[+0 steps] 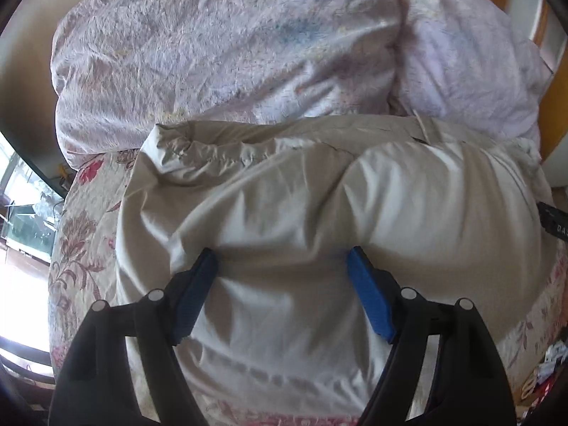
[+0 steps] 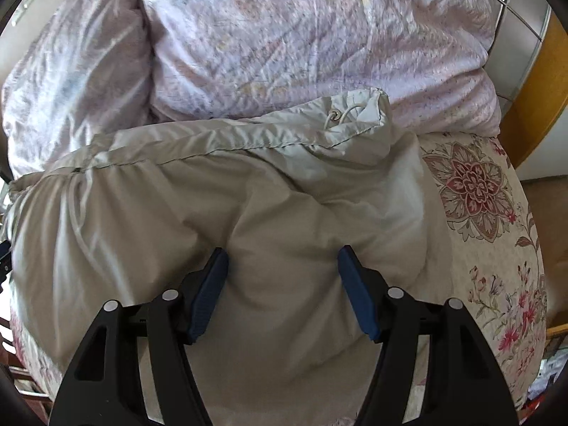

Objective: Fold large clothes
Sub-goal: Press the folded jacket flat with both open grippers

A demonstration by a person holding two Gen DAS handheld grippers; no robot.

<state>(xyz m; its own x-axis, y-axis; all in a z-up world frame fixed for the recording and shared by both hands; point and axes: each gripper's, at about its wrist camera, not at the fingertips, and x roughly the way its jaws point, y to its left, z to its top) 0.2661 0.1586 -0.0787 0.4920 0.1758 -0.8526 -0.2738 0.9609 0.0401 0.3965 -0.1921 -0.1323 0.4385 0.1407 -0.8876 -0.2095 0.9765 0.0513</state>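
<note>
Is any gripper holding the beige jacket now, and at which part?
Nothing is held. The left gripper and the right gripper stand open above the beige jacket, pinching no cloth.

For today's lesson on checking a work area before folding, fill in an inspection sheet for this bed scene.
Surface: bed with flowered bedspread.
Job's things: puffy beige jacket lying flat, drawstring hem at far edge.
Clutter: bunched lilac quilt behind the jacket; small items at the bed's lower right, too blurred to name.
Grippers: left gripper and right gripper both open, over the jacket, holding nothing.
Cables: nothing seen.
Surroundings: wooden frame at right; bright window at left.
</note>
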